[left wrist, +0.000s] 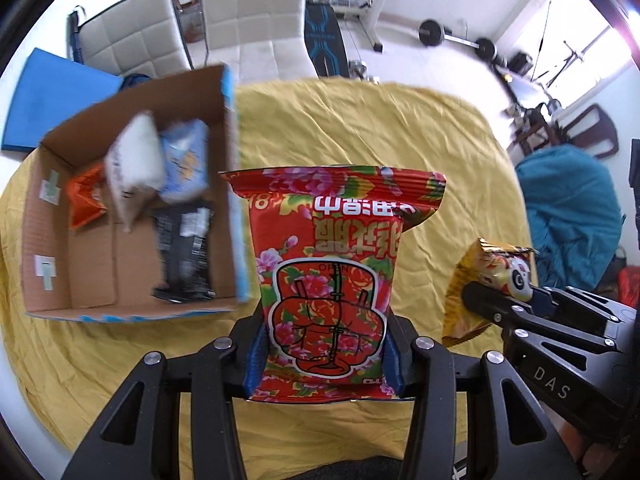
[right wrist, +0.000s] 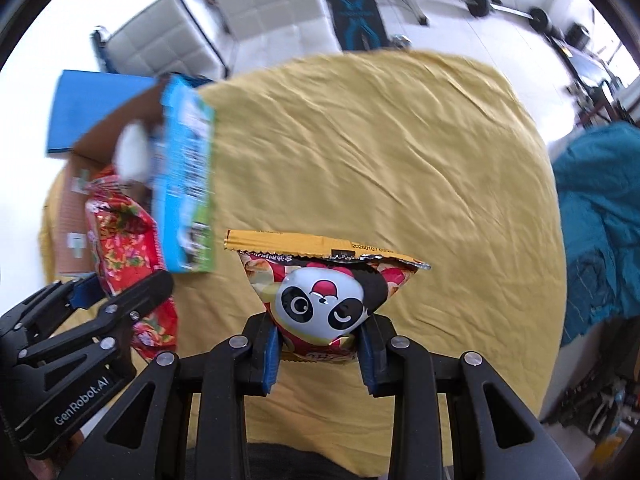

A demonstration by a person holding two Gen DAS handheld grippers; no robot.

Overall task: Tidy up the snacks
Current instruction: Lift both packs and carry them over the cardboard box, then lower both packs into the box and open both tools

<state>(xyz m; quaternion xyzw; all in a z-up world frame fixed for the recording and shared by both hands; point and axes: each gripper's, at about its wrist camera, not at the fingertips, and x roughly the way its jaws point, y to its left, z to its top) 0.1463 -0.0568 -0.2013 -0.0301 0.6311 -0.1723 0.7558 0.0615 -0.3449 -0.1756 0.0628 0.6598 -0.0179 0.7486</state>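
Yellow cloth (left wrist: 360,128) covers the table, w/ white chairs (left wrist: 248,12) and gym gear behind at 12 o'clock. Nothing else loose on the cloth that I can see.

My left gripper (left wrist: 324,360) is clamped on the red bag (left wrist: 332,264) — blue pads pinch its lower end, print upside down, so I've got it by what looks like the top seam and the body juts out ahead of me. My right gripper (right wrist: 320,344) is clamped on the panda bag (right wrist: 328,300) low down, crimped yellow edge pointing away. Both held by an end, prob. so the bulk hangs free and can drop into the box w/o my fingers going in.

Box (left wrist: 48,216) sits at 9–10 o'clock from my left cam, open top, blue printed outside. Inside: orange pack (left wrist: 86,200), white pack (left wrist: 136,160), pale blue pack (left wrist: 186,160), black pack (left wrist: 186,252) — all toward the far end, near floor bare. Box is blurred in both views, so labels unreadable.

Judging by that, I'm mid-carry w/ the last two snacks; the bare near end looks like the spot for them.
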